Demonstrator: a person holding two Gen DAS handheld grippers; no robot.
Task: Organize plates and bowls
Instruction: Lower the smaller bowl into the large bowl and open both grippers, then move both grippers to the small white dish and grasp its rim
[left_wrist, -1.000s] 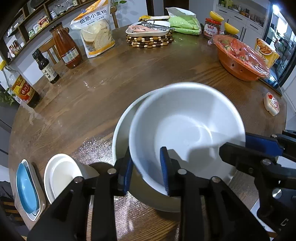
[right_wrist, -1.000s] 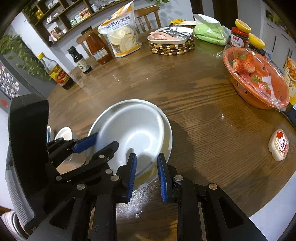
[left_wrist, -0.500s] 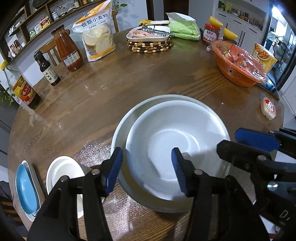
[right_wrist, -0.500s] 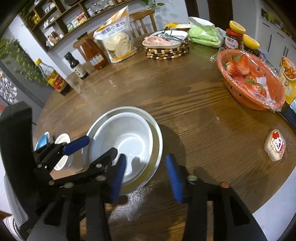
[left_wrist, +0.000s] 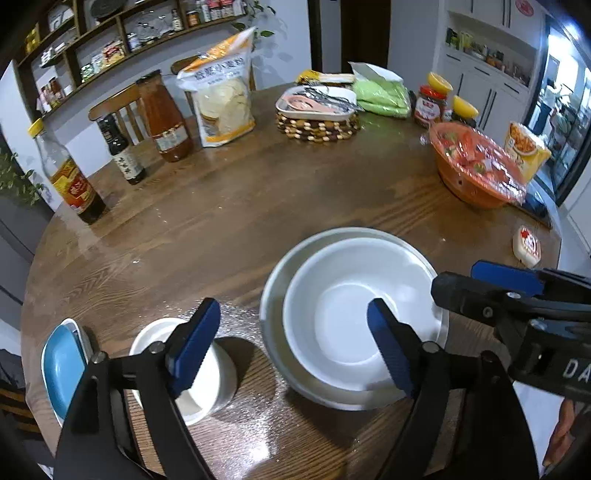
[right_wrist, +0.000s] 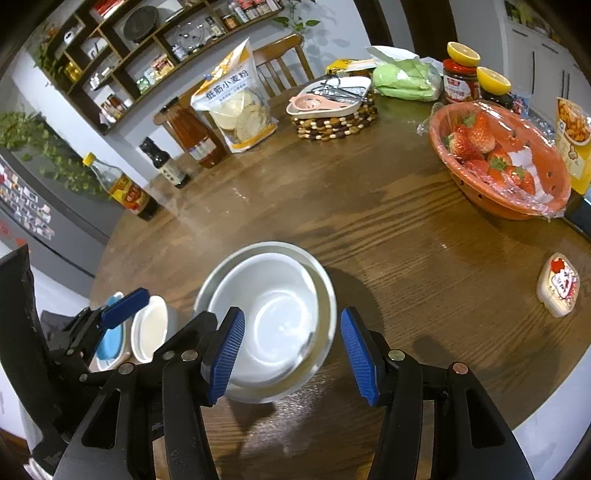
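White bowl (left_wrist: 354, 317) nested in wider pale bowl (left_wrist: 275, 295), glossy, on desk (left_wrist: 258, 192) near 6 o'clock edge. Flour bag (right_wrist: 236, 99) at 12 o'clock reads "低筋小麦粉". Left hand-held gripper (left_wrist: 293, 343) spreading, empty; a second ago it pinched white bowl's rim. Right hand-held gripper (right_wrist: 291, 354) opening too, nothing between pads, wider than before.

white bowl (left_wrist: 354, 317) released, both grippers opening
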